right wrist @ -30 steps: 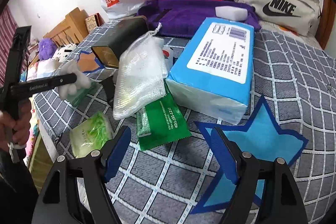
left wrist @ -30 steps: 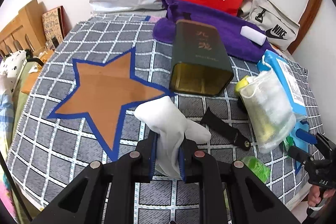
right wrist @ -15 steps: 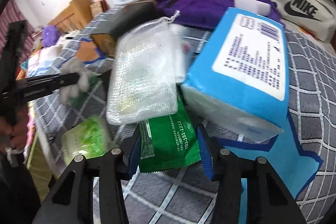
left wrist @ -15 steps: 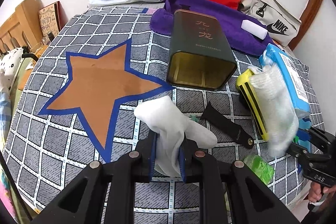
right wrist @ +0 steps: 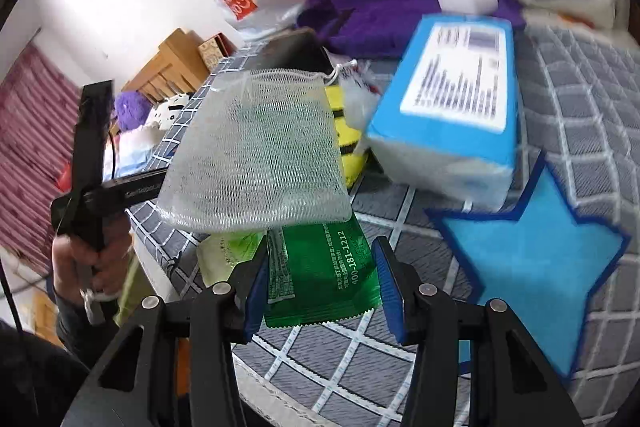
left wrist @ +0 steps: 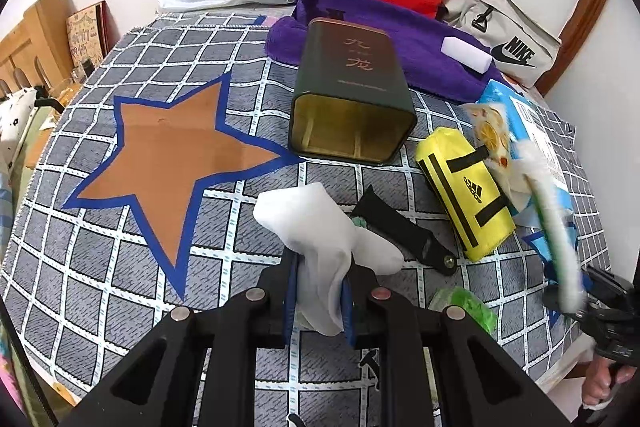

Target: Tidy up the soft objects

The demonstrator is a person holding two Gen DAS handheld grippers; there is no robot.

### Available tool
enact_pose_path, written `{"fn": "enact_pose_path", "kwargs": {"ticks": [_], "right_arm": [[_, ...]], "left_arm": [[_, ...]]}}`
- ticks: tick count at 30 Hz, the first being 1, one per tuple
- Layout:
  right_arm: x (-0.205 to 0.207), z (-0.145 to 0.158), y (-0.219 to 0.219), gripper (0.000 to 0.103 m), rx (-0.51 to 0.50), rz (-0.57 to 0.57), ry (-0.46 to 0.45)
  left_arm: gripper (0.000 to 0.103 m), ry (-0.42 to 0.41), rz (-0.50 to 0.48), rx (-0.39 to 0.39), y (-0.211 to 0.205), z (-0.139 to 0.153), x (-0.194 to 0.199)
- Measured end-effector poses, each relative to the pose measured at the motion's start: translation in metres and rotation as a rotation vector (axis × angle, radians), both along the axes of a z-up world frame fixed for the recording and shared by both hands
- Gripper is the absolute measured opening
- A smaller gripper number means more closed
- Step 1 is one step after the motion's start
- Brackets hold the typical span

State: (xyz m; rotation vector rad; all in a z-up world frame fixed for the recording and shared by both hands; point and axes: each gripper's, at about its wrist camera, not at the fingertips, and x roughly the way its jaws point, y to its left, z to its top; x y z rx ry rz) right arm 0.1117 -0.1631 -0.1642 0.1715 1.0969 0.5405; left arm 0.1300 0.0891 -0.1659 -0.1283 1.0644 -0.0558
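My left gripper (left wrist: 318, 267) is shut on a white cloth (left wrist: 316, 223) that bulges up out of the jaws, low over the checked cover beside the brown star (left wrist: 172, 147). My right gripper (right wrist: 320, 279) is shut on a green packet (right wrist: 316, 267), with its pads against the packet's two sides. A white mesh pouch (right wrist: 256, 155) lies over the packet's far end and rises with it. In the left wrist view this bundle (left wrist: 556, 227) slants up from the right gripper at the right edge. A yellow bag (left wrist: 464, 191) lies uncovered beside it.
A dark open tin (left wrist: 352, 87) lies on its side mid-table. A black strap (left wrist: 404, 231) and a light green packet (left wrist: 464, 307) lie near the front. A blue tissue pack (right wrist: 452, 107) sits by the blue star (right wrist: 532, 259). Purple towel (left wrist: 400, 35) and bags line the back.
The right jaws narrowed onto the green packet and lifted it with the mesh pouch, uncovering the yellow bag. The left gripper kept hold of the white cloth and barely moved.
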Motion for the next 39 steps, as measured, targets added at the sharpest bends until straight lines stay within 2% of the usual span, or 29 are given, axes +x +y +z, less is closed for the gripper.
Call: {"fn": "enact_pose_path", "kwargs": {"ticks": [6, 9, 10, 12, 13, 16, 22, 25, 28, 30, 34, 39], "right_arm": [[-0.003, -0.019, 0.013, 0.056, -0.147, 0.033, 0.013], [-0.009, -0.010, 0.016, 0.067, -0.182, 0.040, -0.034], [-0.011, -0.005, 0.017, 0.068, -0.180, 0.032, -0.058], [-0.012, 0.004, 0.021, 0.078, -0.174, 0.032, -0.093], [-0.012, 0.007, 0.025, 0.080, -0.178, 0.035, -0.115], [-0.007, 0.012, 0.042, 0.081, -0.216, 0.051, -0.157], [0.006, 0.001, 0.065, 0.081, -0.229, 0.070, -0.125], [0.010, -0.007, 0.078, 0.080, -0.275, 0.070, -0.117], [0.003, -0.008, 0.081, 0.059, -0.319, 0.067, -0.149], [0.000, -0.002, 0.077, 0.031, -0.315, 0.067, -0.168], [-0.003, 0.000, 0.067, 0.014, -0.230, 0.084, -0.156], [-0.011, 0.018, 0.051, 0.012, -0.132, 0.063, -0.195]], "left_arm": [[0.018, 0.005, 0.002, -0.010, 0.005, -0.001, -0.002], [0.018, 0.006, 0.001, -0.018, 0.007, -0.003, -0.002], [0.018, 0.007, 0.000, -0.019, 0.007, -0.004, -0.002], [0.018, 0.008, 0.000, -0.021, 0.007, -0.005, -0.001], [0.018, 0.007, -0.001, -0.025, 0.008, -0.006, -0.001], [0.018, 0.007, -0.005, -0.033, 0.009, -0.006, -0.001], [0.020, 0.011, -0.004, -0.041, 0.011, -0.009, 0.000], [0.020, 0.008, -0.007, -0.038, 0.010, -0.009, 0.000], [0.020, 0.008, -0.007, -0.036, 0.010, -0.010, 0.000], [0.020, 0.008, -0.008, -0.037, 0.010, -0.010, 0.000], [0.020, 0.009, -0.001, -0.038, 0.012, -0.010, 0.000], [0.020, 0.005, 0.003, -0.033, 0.011, -0.006, -0.005]]}}
